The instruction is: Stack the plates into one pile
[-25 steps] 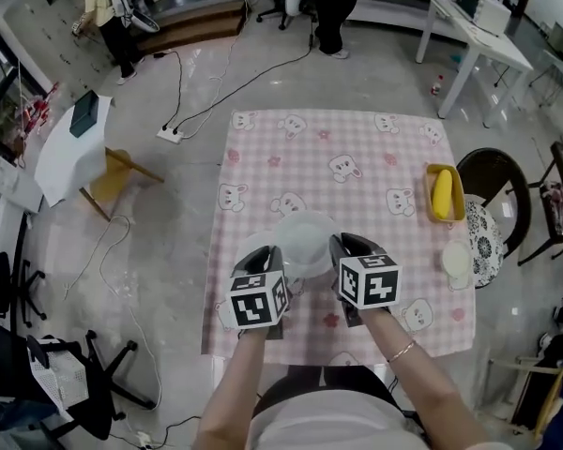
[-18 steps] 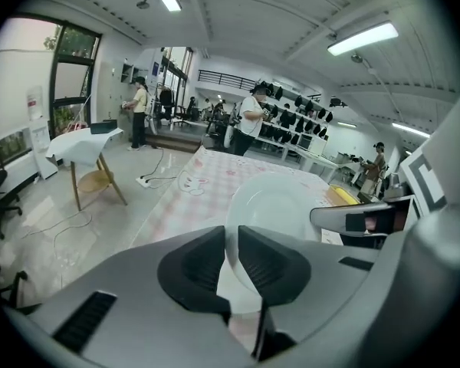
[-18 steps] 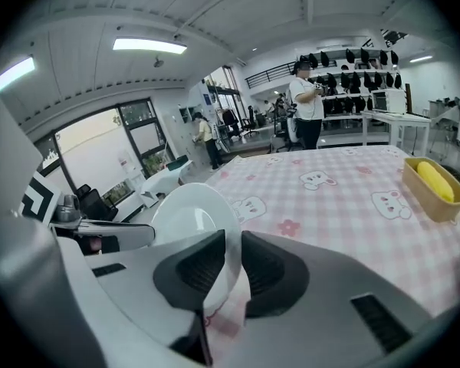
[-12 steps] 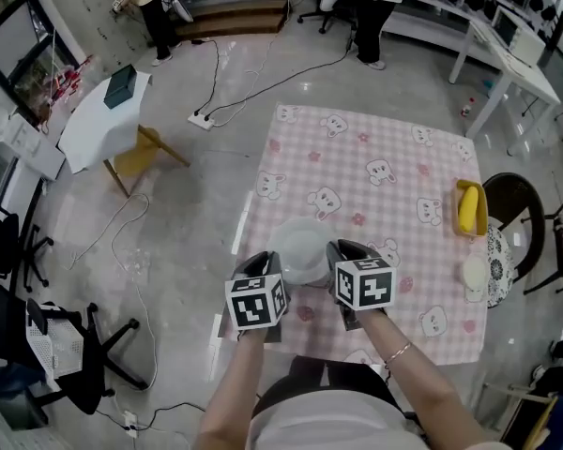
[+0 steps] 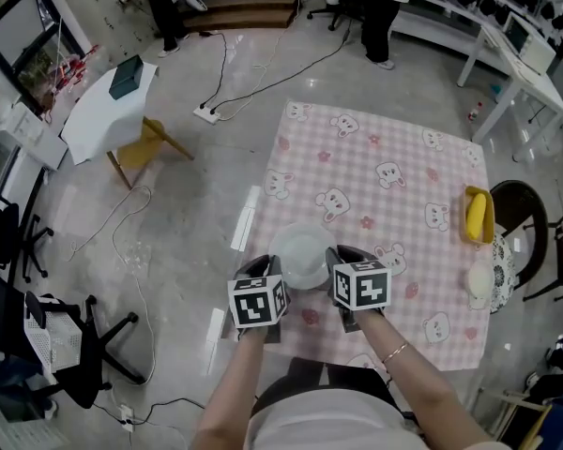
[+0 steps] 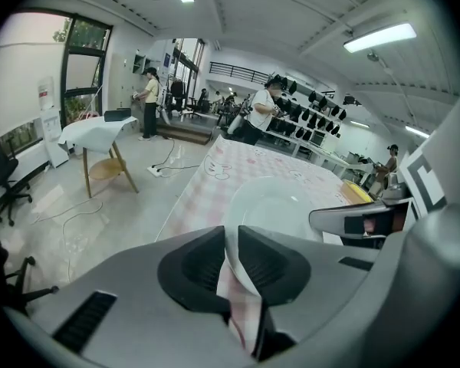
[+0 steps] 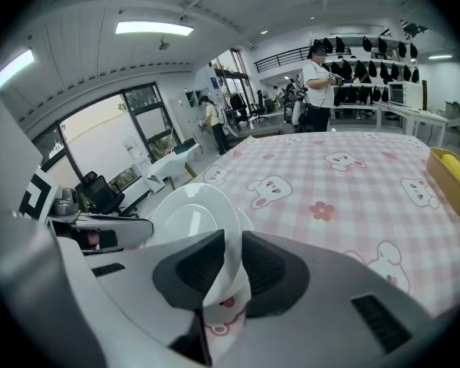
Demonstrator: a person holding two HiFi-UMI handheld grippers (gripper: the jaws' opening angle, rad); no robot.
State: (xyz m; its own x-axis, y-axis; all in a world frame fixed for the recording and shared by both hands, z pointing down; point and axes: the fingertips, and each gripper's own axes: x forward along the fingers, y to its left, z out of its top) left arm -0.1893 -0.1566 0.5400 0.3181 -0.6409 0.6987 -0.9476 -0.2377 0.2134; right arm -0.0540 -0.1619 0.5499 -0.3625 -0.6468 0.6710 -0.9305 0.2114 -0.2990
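- The left gripper [image 5: 270, 270] is clamped on the plate's [image 5: 304, 253] left rim. In the left gripper view the thin white edge runs straight down between the two dark pads, which stand narrow and press on it.
- The right gripper [image 5: 339, 257] pinches the opposite, right rim the same way, its pads set narrow on the white edge. The plate spans the gap between the two grippers.
- The plate sits over the table's [image 5: 394, 139] near-left part, close to the left edge and a little in from the near edge. No view settles whether it rests on the cloth or hangs just above it.
- In the right gripper view a second white rim shows just behind the plate; whether it is another plate cannot be told.
- Beyond the plate, the pink checked cloth runs bare through the middle and far end of the table.
- At the right edge lies a yellow tray [image 5: 471, 231] with a banana [image 5: 477, 214] in it. A round white dish [image 5: 479, 280] lies nearer along that edge, well apart from the plate.
- A chair [image 5: 511, 204] stands just beside the right edge.
- Off the left edge is open floor with loose cables [image 5: 122, 242]; a white side table [image 5: 98, 115] stands well apart from the table.
- People [image 5: 380, 12] stand past the far edge.
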